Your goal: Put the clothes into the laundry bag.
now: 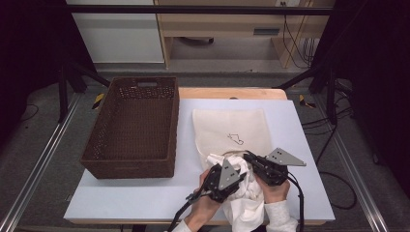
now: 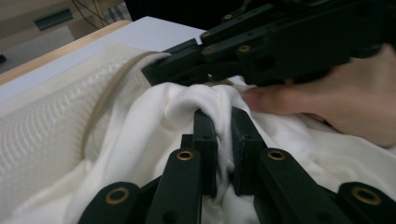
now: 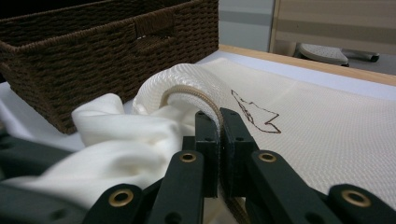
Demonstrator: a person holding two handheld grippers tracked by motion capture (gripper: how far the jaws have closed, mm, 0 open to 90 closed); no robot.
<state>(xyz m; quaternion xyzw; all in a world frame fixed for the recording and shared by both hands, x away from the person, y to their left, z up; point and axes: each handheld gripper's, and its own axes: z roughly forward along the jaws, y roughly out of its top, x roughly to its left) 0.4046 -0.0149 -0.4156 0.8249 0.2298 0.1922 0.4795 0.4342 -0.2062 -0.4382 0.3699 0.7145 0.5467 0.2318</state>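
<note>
At the lower centre of the high view, my left claw [image 2: 223, 140] pinches the white cloth [image 2: 154, 135]; my right claw [image 3: 219, 140] seemingly pinches the mesh bag's [image 1: 232, 128] corded rim, beside the brown basket [image 1: 133, 166].

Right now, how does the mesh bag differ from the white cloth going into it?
The mesh bag lies mostly flat on the table, while the white cloth is bunched and crumpled. The mesh bag shows a woven texture and a small drawn mark; the white cloth is smooth and plain. The right gripper pinches the bag's rim, the left gripper the cloth. Both are off-white.
</note>
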